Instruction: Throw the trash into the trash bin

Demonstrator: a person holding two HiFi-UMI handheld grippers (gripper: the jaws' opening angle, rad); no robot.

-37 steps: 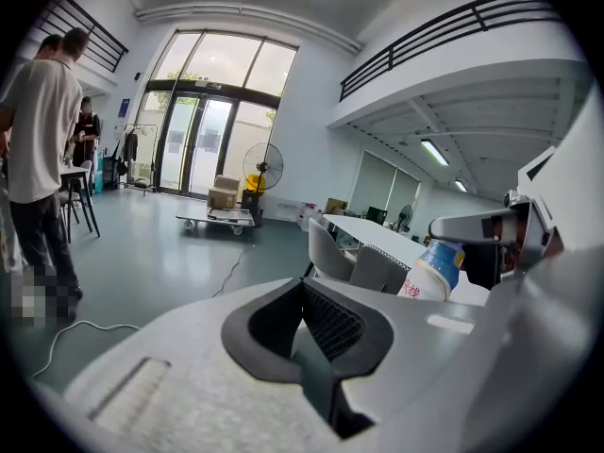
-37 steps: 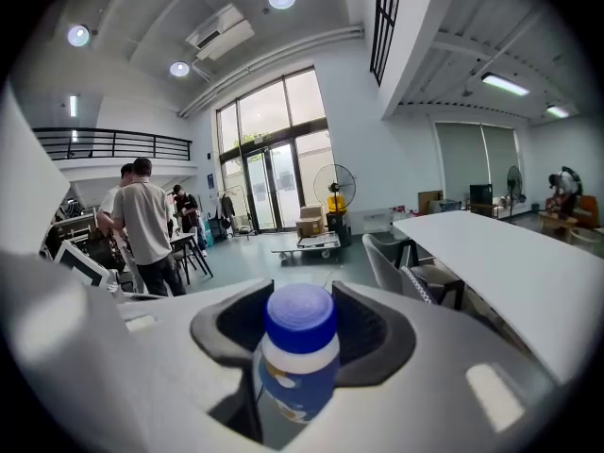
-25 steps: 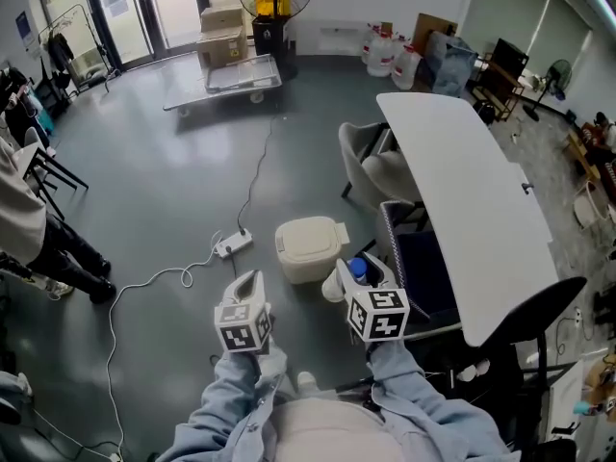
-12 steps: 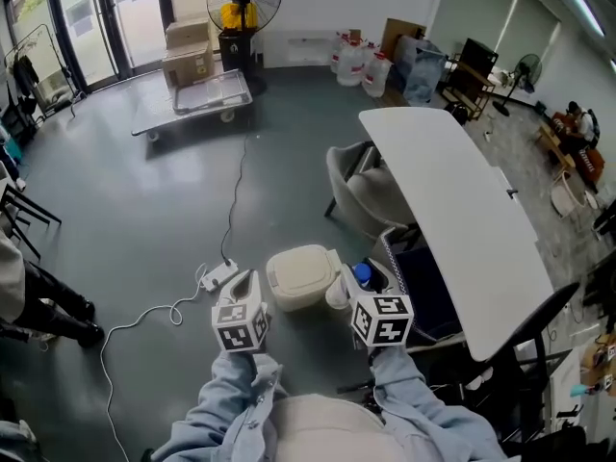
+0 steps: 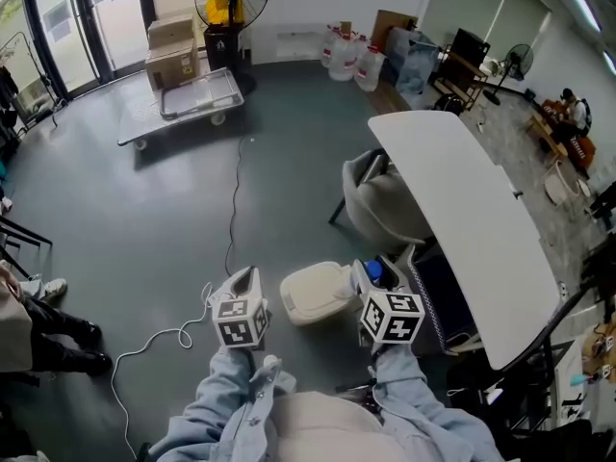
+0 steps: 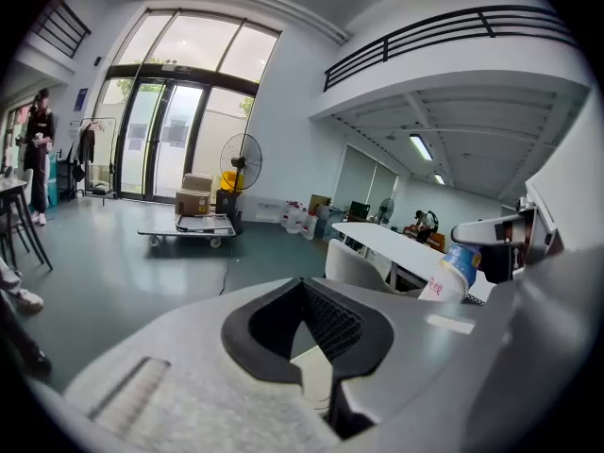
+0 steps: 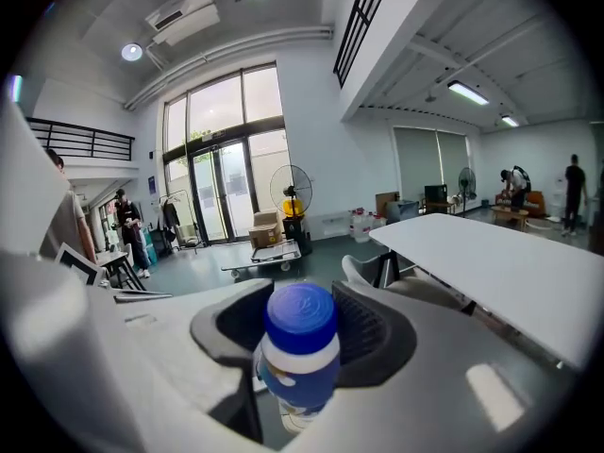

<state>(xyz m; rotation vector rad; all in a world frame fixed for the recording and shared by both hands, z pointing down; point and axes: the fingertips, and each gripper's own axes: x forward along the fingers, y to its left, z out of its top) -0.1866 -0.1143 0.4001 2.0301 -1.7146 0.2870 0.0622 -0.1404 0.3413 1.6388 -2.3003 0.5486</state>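
Right gripper view: I see the right gripper (image 7: 304,340) closed on the bottle (image 7: 298,366), one pad against each side, cap end towards the camera; nothing else sits between the jaws; the bottle is small, white-bodied, with a round blue cap (image 7: 300,318) and a blue band under it; from the left gripper view it shows at the far right (image 6: 451,274), white with red print, cap tilted away. Head view: the bottle pokes out ahead of the right gripper (image 5: 373,279), just past the right edge of the bin (image 5: 314,295); the bin is cream, its lid down, standing on the floor (image 5: 173,210) near the desk (image 5: 462,200). My left gripper (image 6: 308,343) has its jaws together and holds nothing; it hangs left of the bin.
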